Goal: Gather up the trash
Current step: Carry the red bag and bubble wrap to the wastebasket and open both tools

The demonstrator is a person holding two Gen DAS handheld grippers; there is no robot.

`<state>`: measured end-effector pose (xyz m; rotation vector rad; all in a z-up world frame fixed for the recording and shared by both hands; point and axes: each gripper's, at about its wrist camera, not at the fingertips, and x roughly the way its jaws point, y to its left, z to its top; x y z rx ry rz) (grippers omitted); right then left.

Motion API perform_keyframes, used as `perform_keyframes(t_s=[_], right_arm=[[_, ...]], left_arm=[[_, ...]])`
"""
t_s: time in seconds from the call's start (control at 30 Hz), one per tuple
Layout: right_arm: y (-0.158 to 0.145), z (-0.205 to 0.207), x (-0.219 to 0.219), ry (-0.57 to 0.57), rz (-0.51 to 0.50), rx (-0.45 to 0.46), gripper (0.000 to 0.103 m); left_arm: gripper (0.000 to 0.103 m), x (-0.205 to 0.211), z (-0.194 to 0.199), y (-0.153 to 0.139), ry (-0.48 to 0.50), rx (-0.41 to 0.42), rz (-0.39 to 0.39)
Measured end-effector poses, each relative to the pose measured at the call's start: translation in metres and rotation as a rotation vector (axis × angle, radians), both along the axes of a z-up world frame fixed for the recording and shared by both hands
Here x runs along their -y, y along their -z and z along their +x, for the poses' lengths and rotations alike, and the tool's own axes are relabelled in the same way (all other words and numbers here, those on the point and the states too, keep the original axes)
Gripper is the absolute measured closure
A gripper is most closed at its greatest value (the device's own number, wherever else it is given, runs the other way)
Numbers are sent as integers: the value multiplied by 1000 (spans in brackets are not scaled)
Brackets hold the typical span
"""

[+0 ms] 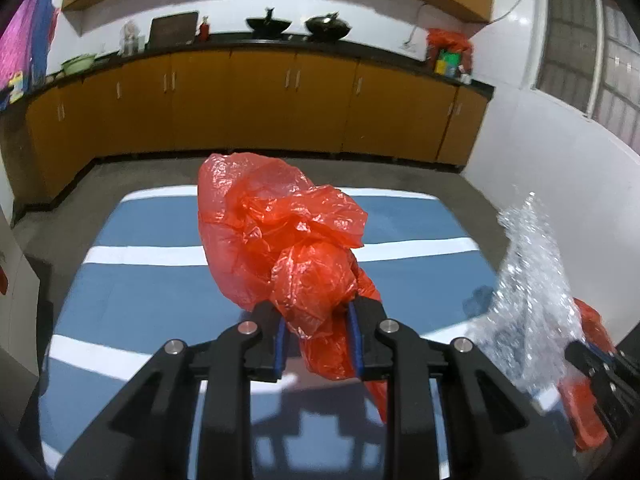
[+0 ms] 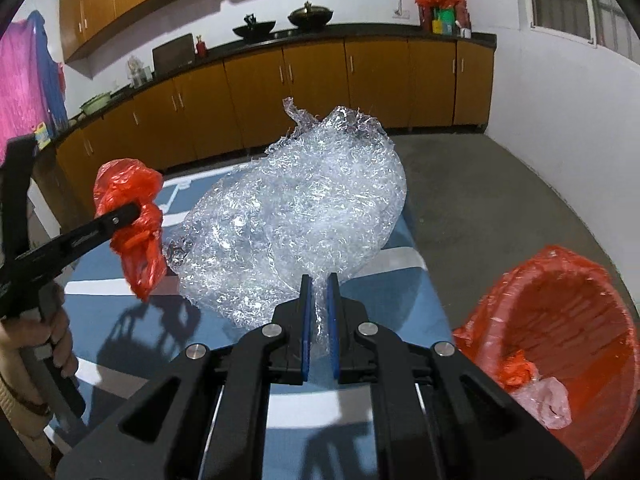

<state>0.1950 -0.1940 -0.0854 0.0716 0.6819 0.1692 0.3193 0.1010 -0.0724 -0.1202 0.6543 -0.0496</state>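
Holding two bits of trash at once right now, so plenty of ways this goes sideways. My left gripper (image 1: 320, 332) is clamped on a crumpled red plastic bag (image 1: 280, 236), jaws pinched fairly narrow around a bunched fold near its bottom. My right gripper (image 2: 319, 312) has its jaws nearly together on a thin neck of a clear plastic wrap wad (image 2: 296, 216). Both pieces hang up off the blue table (image 2: 400, 292), not resting on it as far as I can tell.

The bin (image 2: 560, 344) sits off to my right, just beside the table edge, with a red liner and a couple of scraps already inside.

Stuff I'm worried about:

- The wrap is big and springy, and I'm only pinching a skinny twist of it. I reckon it could slide out before reaching the bin, or catch on the rim and hang over the side.
- The red bag is light and puffy, so it may cling to the pads when I let go, or drift and miss.
- The left piece has to cross over toward the right, so the two grippers could bump, or the plastics could snag each other.
- Pushing down could drag the liner in.
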Motion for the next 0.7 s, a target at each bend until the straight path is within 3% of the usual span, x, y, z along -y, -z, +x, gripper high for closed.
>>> perform_keyframes(t_s=[0.33,0.7], right_arm=[[-29,-57,47,107,-9,75,95],[-35,-91,100,221,-19,102,95]], left_arm=[[78,42,-72,-38,100,61,30],[78,93,-109,-49,231,56,-9]])
